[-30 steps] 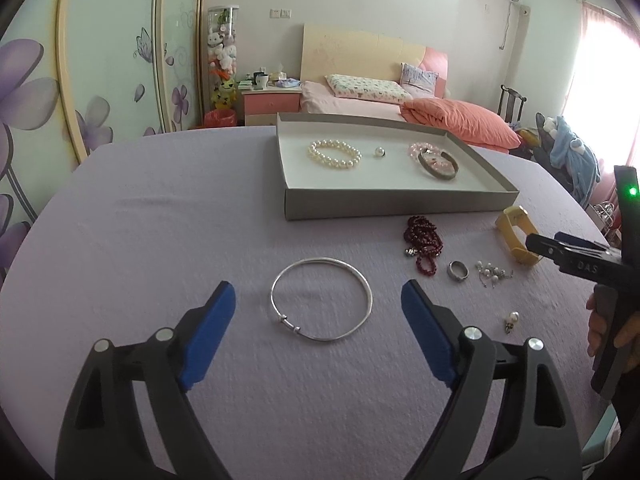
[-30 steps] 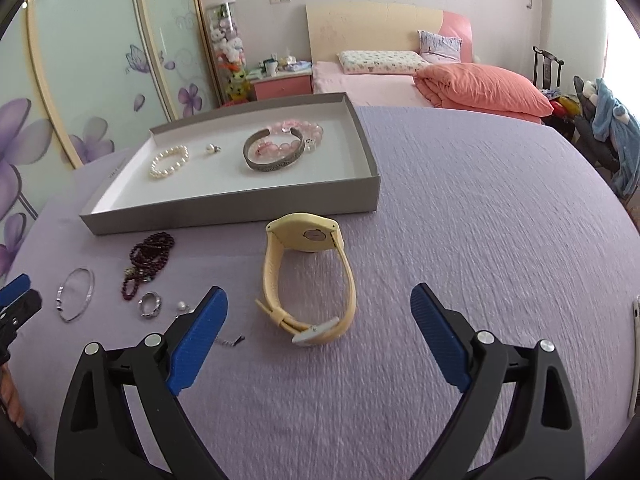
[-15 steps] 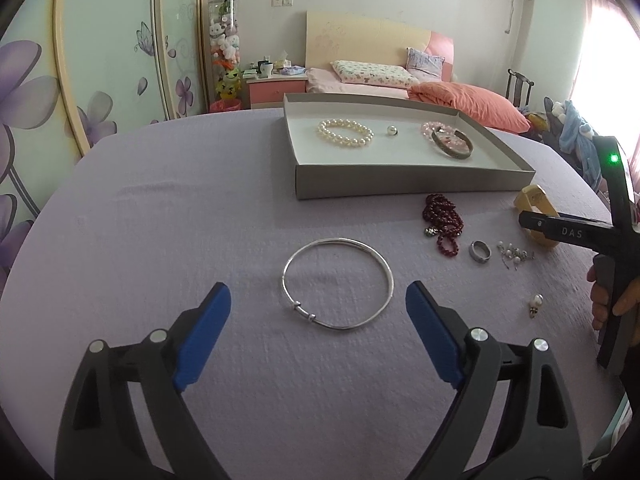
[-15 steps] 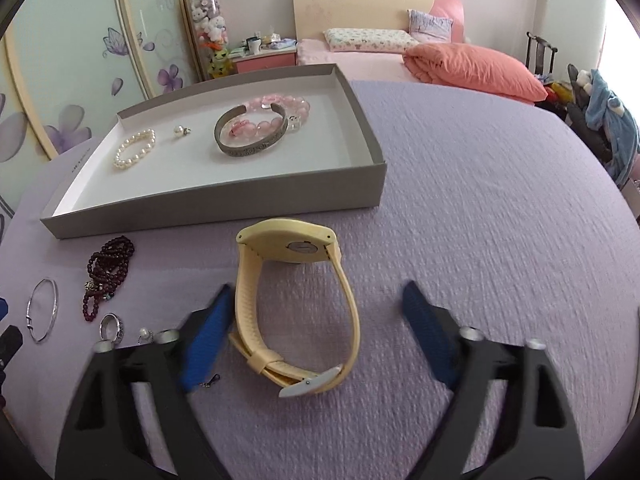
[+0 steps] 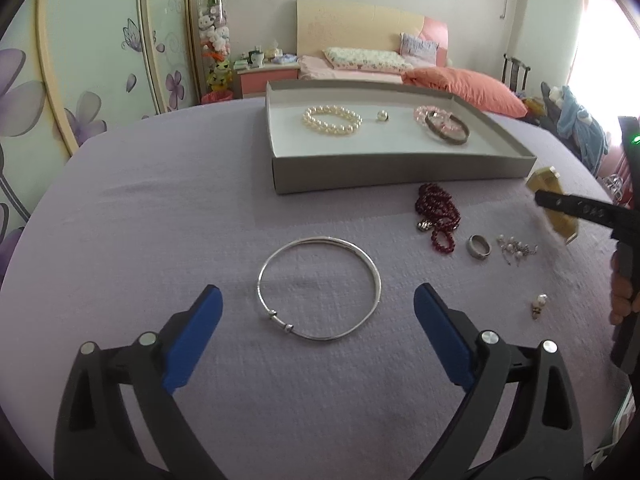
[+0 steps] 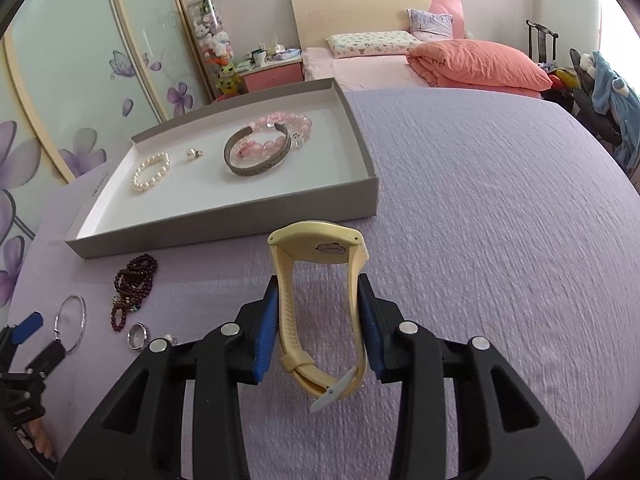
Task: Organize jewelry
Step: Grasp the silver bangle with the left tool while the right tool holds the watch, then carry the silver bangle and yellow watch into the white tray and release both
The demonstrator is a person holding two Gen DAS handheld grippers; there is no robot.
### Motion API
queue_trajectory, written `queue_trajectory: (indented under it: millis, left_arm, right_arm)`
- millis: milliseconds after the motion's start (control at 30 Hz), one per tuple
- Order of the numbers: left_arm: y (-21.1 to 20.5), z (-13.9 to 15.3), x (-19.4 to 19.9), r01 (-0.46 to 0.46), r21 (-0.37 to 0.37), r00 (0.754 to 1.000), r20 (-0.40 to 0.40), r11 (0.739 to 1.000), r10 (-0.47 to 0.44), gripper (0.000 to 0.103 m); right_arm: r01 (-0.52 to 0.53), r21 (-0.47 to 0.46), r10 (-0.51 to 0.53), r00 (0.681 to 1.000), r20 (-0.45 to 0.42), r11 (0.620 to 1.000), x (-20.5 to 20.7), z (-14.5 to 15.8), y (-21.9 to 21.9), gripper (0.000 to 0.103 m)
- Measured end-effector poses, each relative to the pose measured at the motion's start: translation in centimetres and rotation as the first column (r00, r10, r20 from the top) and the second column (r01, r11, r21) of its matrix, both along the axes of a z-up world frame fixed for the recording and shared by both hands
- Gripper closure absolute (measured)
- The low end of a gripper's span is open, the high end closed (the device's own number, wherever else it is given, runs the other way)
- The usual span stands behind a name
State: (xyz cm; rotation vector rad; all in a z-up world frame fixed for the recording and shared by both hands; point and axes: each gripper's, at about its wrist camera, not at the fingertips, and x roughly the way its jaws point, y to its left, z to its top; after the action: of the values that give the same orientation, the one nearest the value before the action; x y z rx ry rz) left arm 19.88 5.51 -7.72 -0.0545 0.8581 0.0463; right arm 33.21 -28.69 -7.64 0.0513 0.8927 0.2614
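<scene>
Lifting the yellow watch (image 6: 320,304) cleanly is the job now, I reckon: keep the squeeze steady on both strap sides, raise it straight up off the purple cloth (image 6: 500,240), carry it over the near wall of the grey tray (image 6: 224,220) & set it on bare floor right of the grey cuff (image 6: 258,156), w/o knocking the pink beads (image 6: 280,124). Strap is soft, so too hard a pinch will fold the loop & it may twist out

Watch sits inside the right gripper (image 6: 318,336): blue pads closed in on the 2 strap sides, face end poking out fwd toward the tray, buckle end hanging back betw the arms. Can't tell if it's off the cloth yet

Silver bangle (image 5: 319,289) lies flat on the cloth betw the tips of the left gripper (image 5: 318,312), jaws wide apart, holding nothing, pads clear of the ring on both sides

Further out, near the tray front: dark red beads (image 5: 437,216), ring (image 5: 479,246), small earrings (image 5: 514,250), pearl drop (image 5: 539,305). Pearl bracelet (image 5: 332,120) & a single pearl piece (image 5: 382,115) are already in the tray
</scene>
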Motion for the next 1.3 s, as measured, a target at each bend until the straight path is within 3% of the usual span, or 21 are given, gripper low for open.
queue_trajectory:
  millis: [300, 433, 467, 533, 867, 1300]
  left_arm:
    - [-0.6, -1.4, 2.2, -0.035, 0.04, 0.995, -0.096, 0.999, 0.038, 0.006]
    - [-0.7, -1.3, 2.7, -0.058, 0.035, 0.994, -0.095, 0.998, 0.061, 0.008]
    - [-0.6, -1.3, 2.7, -0.061, 0.034, 0.994, -0.093, 0.998, 0.064, 0.01]
    - [-0.9, -1.0, 2.6, -0.057, 0.036, 0.995, -0.081, 0.998, 0.06, 0.029]
    - [-0.3, -0.6, 2.1, -0.072, 0.023, 0.994, -0.078, 0.997, 0.074, 0.03]
    - [0.5, 2.7, 2.0, -0.09, -0.002, 0.996, 0.006, 0.996, 0.09, 0.03]
  right_arm:
    - [-0.008, 0.024, 0.008, 1.0, 0.013, 1.0, -0.5, 1.0, -0.1, 0.064]
    - [-0.013, 0.03, 0.012, 1.0, 0.014, 0.999, -0.6, 1.1, -0.1, 0.064]
    - [-0.015, 0.034, 0.014, 1.0, 0.012, 0.999, -0.6, 1.1, -0.1, 0.064]
    - [-0.018, 0.04, 0.018, 1.0, 0.01, 0.999, -0.6, 1.2, 0.0, 0.064]
    - [-0.041, 0.054, 0.039, 0.999, 0.036, 0.998, -1.0, 2.3, 0.2, 0.064]
    - [-0.056, 0.042, 0.054, 0.997, 0.054, 0.998, -0.8, 2.3, 0.4, 0.064]
